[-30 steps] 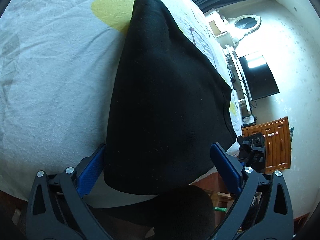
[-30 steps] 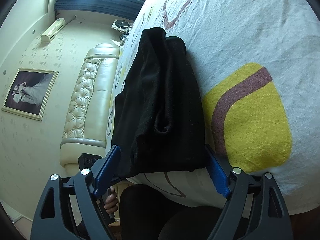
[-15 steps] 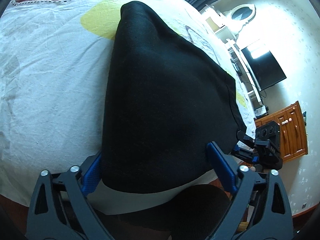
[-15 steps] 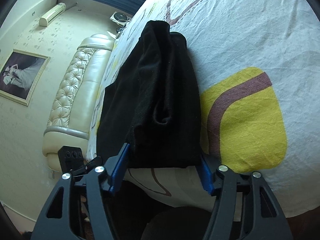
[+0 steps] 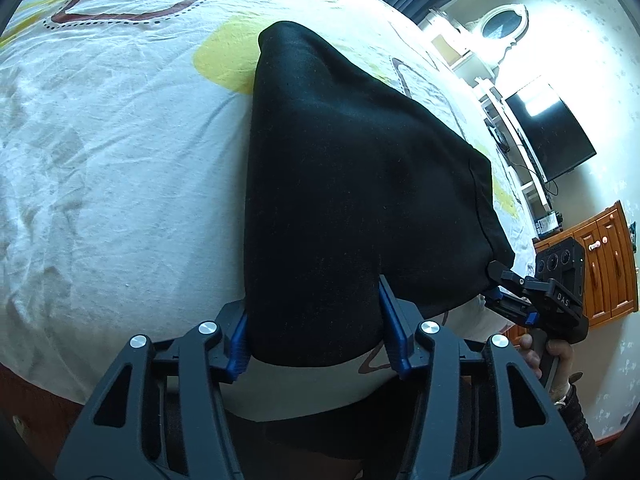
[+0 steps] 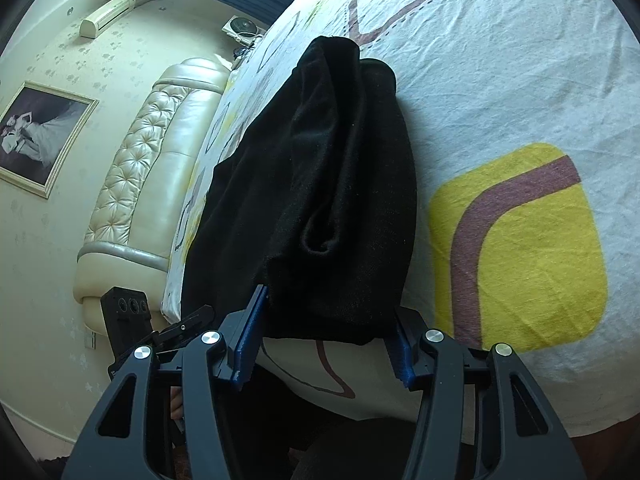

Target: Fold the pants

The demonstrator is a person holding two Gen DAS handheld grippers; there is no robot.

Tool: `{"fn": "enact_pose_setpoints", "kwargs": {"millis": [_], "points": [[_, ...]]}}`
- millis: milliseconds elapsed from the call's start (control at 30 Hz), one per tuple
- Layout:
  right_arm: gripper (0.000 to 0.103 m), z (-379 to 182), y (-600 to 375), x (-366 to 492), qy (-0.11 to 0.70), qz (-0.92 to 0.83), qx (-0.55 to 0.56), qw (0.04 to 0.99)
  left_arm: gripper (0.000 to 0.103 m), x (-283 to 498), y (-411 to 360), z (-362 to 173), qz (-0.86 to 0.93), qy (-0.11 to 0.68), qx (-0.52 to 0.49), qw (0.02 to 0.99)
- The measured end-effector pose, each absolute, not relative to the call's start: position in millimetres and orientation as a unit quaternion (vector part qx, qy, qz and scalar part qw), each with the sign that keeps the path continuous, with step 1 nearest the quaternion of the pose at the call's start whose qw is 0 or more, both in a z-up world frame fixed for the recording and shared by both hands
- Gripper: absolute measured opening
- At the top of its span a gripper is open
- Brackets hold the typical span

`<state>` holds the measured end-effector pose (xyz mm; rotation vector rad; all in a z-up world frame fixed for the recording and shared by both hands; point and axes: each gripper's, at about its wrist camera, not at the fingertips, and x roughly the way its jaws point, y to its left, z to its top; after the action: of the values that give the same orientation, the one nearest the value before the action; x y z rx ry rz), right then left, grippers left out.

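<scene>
- The pants (image 5: 360, 200) lie as a black, already doubled bundle on the bed (image 5: 120, 160), their near end at the bed's near edge and the rest running away to the far side over the patterned sheet.
- The left gripper (image 5: 316, 332) has just been closing; its blue pads now press both sides of the near left corner of the pants, so it holds that corner.
- The right gripper (image 6: 326, 344) has also just been closing, with the near right end of the pants between its pads. The left pad touches the cloth; the right pad sits under the hanging edge, and I judge it gripped too, though contact there is partly hidden.
- Each gripper takes one near corner, probably so that the near end can be lifted and carried to the far end for the next fold.
- A loose, rolled fold (image 6: 320, 240) in the top layer, seen from the right wrist, may spoil a flat fold unless it is smoothed.
- Around: a padded headboard (image 6: 132, 184) and a framed picture (image 6: 40, 136) far left; a television (image 5: 548, 132), a mirror (image 5: 502, 24) and a wooden cabinet (image 5: 600, 264) to the right.
- Nothing lies on the sheet beyond the pants, so the way to the far end looks free; the person's dark lap is just below the bed's edge.
</scene>
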<state>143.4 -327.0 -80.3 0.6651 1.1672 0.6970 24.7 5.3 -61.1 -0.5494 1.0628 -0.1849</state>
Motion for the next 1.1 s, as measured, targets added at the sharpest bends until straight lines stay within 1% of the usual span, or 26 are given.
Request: {"fn": "enact_pose_setpoints", "kwargs": {"millis": [333, 433, 500, 533, 567, 633, 667, 700, 767, 800, 833, 900, 1100], "points": [[0.054, -80.2, -286.4, 147.9, 0.539, 0.358, 0.287, 0.706, 0.05, 6.6, 50.3, -56.5, -0.053, 0.495, -0.279, 0.821], [0.054, -83.0, -280.5, 150.3, 0.544, 0.359, 0.277, 0.706, 0.052, 5.6, 55.7, -58.9, -0.062, 0.498, -0.282, 0.818], [0.054, -86.9, -284.0, 152.0, 0.55, 0.355, 0.279, 0.703, 0.06, 6.7, 57.3, -59.9, -0.08, 0.501, -0.28, 0.815], [0.054, -89.3, -286.9, 152.4, 0.554, 0.354, 0.286, 0.697, 0.062, 6.3, 58.3, -59.9, -0.09, 0.502, -0.281, 0.813], [0.057, -91.2, -290.5, 152.6, 0.557, 0.357, 0.296, 0.689, 0.066, 4.1, 60.6, -58.7, -0.098, 0.5, -0.286, 0.811], [0.066, -90.5, -296.8, 152.8, 0.56, 0.363, 0.309, 0.678, 0.07, -1.3, 66.3, -54.5, -0.109, 0.494, -0.297, 0.809], [0.068, -88.2, -301.3, 152.3, 0.559, 0.364, 0.313, 0.677, 0.076, -5.5, 70.9, -51.3, -0.116, 0.49, -0.302, 0.81], [0.07, -84.4, -305.2, 152.2, 0.556, 0.362, 0.313, 0.68, 0.078, -8.8, 76.4, -47.9, -0.117, 0.482, -0.306, 0.812], [0.073, -78.3, -315.6, 154.9, 0.547, 0.353, 0.311, 0.693, 0.08, -14.9, 90.0, -40.6, -0.13, 0.456, -0.32, 0.82], [0.075, -76.1, -320.4, 158.0, 0.542, 0.348, 0.311, 0.699, 0.085, -16.8, 97.8, -37.3, -0.136, 0.442, -0.325, 0.825], [0.075, -74.6, -325.0, 162.4, 0.538, 0.343, 0.312, 0.704, 0.087, -19.0, 105.5, -37.3, -0.134, 0.43, -0.325, 0.831], [0.075, -75.6, -333.3, 173.9, 0.529, 0.332, 0.329, 0.709, 0.09, -11.4, 115.5, -38.9, -0.126, 0.421, -0.325, 0.837], [0.075, -85.2, -324.5, 222.3, 0.521, 0.319, 0.348, 0.711, 0.09, 46.7, 121.9, -59.1, -0.113, 0.446, -0.348, 0.817]]}}
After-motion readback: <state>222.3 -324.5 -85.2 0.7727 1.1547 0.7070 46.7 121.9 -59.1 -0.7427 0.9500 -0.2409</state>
